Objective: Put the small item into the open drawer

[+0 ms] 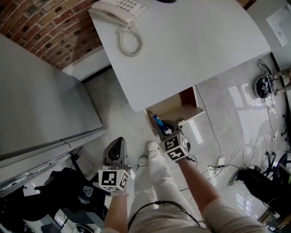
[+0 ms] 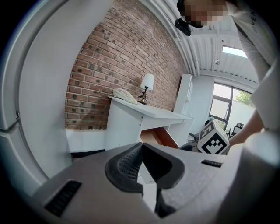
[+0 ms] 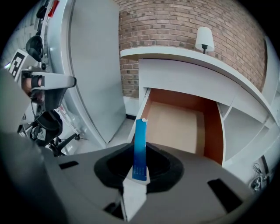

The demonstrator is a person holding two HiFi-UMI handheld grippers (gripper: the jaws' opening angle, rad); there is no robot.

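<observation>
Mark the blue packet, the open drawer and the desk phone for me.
blue packet (image 3: 140, 151): right gripper view, middle of its blue strip.
open drawer (image 3: 175, 127): right gripper view, bare part of its floor.
desk phone (image 1: 125, 7): head view, the keypad body.

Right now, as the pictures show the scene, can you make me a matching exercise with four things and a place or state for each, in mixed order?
Things:
1. phone
2. drawer
3. blue packet
4. left gripper

Places or states:
A. shut, nothing in it
B. on top of the desk
C. open, under the desk
D. clamped in the right gripper

Pairs: 1-B, 2-C, 3-D, 4-A
</observation>
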